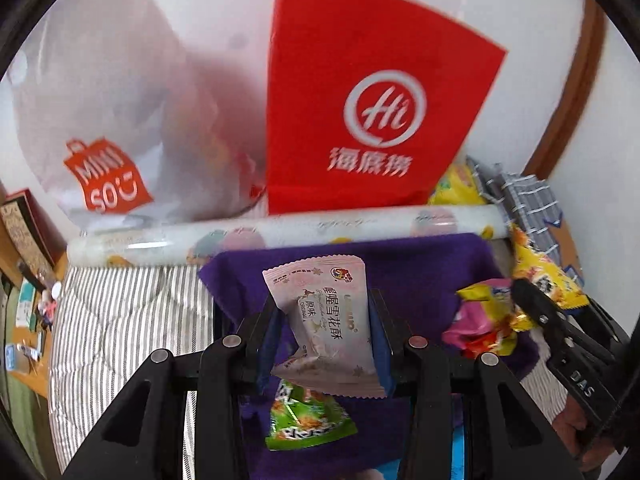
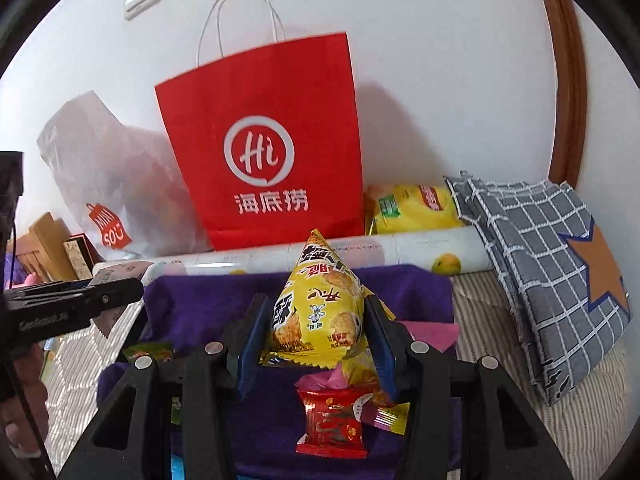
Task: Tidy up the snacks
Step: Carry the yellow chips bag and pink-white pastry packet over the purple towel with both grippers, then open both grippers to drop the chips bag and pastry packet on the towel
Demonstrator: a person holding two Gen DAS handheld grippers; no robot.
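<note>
Left gripper [image 1: 326,334] clamped a pink packet [image 1: 326,320], right gripper [image 2: 316,336] a yellow packet [image 2: 320,316]; slick wrappers could slip before reaching the red bag [image 2: 260,140].

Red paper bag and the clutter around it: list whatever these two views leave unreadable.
- Red paper bag: its inside is hidden by its own front in the right wrist view; its top is cut off by the frame in the left wrist view.
- White plastic bag: contents only a blur through the film.
- Green snack packet: partly covered by the pink-white packet held in the left jaws; print unreadable.
</note>
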